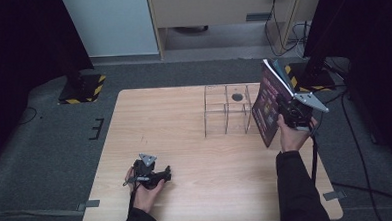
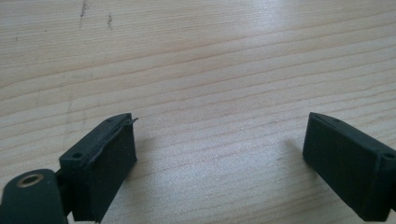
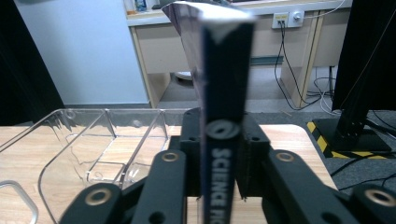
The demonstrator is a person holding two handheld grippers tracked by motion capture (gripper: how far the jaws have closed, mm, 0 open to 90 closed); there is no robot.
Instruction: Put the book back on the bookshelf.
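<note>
My right tongs [image 1: 288,112] clamp a book [image 1: 269,100] by its spine, holding it upright and lifted off the surface [image 1: 185,141], just beside the right end of the clear divided organizer [image 1: 227,109]; my left tongs [image 1: 162,173] sit low near the front edge, well apart from all that. That is the high view, and it tells me the book is picked up but not yet placed. In the left gripper view, the left tongs [image 2: 219,140] gape wide with nothing between them, bare wood grain [image 2: 210,56] beneath. In the right gripper view, the right tongs [image 3: 223,154] squeeze the book's dark spine [image 3: 224,140], lettering running down it, pages fanning slightly at the top. The organizer [image 3: 93,144] lies to the left, its compartments looking empty. I judge the grasp and lift done; what remains is carrying the book over a slot, lowering it in upright, and letting go.
</note>
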